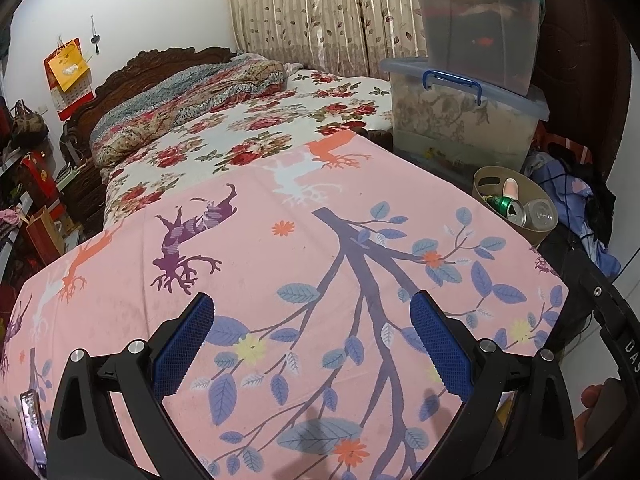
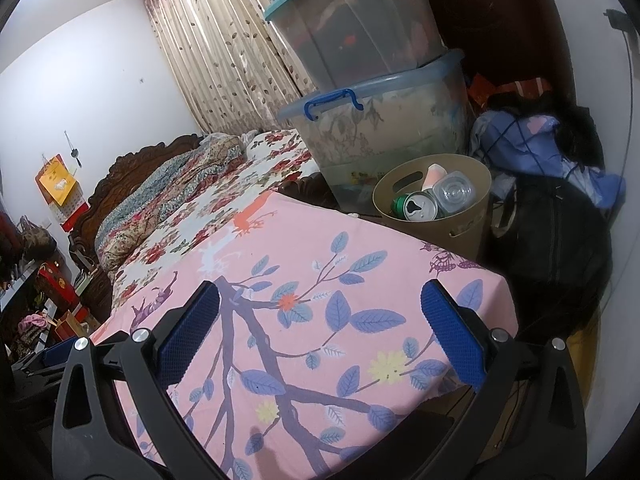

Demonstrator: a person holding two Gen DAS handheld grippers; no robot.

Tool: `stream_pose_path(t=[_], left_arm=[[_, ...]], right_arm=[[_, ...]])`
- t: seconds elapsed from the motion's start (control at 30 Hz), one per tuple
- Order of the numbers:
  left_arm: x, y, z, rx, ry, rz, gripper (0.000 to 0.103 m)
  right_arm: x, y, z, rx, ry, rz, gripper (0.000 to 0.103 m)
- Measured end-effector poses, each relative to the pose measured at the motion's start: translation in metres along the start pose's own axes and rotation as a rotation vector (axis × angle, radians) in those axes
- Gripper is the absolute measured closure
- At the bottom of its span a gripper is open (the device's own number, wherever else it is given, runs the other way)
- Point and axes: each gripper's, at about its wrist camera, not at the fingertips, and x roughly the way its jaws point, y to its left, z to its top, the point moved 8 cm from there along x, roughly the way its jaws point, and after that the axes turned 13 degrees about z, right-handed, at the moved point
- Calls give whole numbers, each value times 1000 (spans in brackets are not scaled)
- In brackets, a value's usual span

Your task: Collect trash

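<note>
Left wrist view looks across a pink sheet [image 1: 280,280] printed with branches and leaves, and the left gripper [image 1: 312,344] hovers over it with both blue pads spread wide, nothing between them. Same deal on the right wrist view: the right gripper [image 2: 320,336] is wide apart and holding nothing. The trash sits in a tan bin [image 2: 468,224] just off the far corner of the sheet, with a green can [image 2: 416,206], a clear plastic bottle [image 2: 454,192] and a pinkish cup [image 2: 434,174] inside. Behind the bin are two stacked plastic storage boxes [image 2: 384,136], and a dark bag [image 2: 560,240] beside it.
</note>
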Motion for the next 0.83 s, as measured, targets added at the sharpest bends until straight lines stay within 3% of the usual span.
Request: stream_pose_path(t=[0.43, 0.83], left_arm=[[-2, 3, 0, 19, -28, 32, 8], [-3, 0, 2, 19, -12, 16, 8]], right_arm=[[2, -1, -2, -2, 3, 1, 3], [4, -3, -2, 2, 2, 1, 3]])
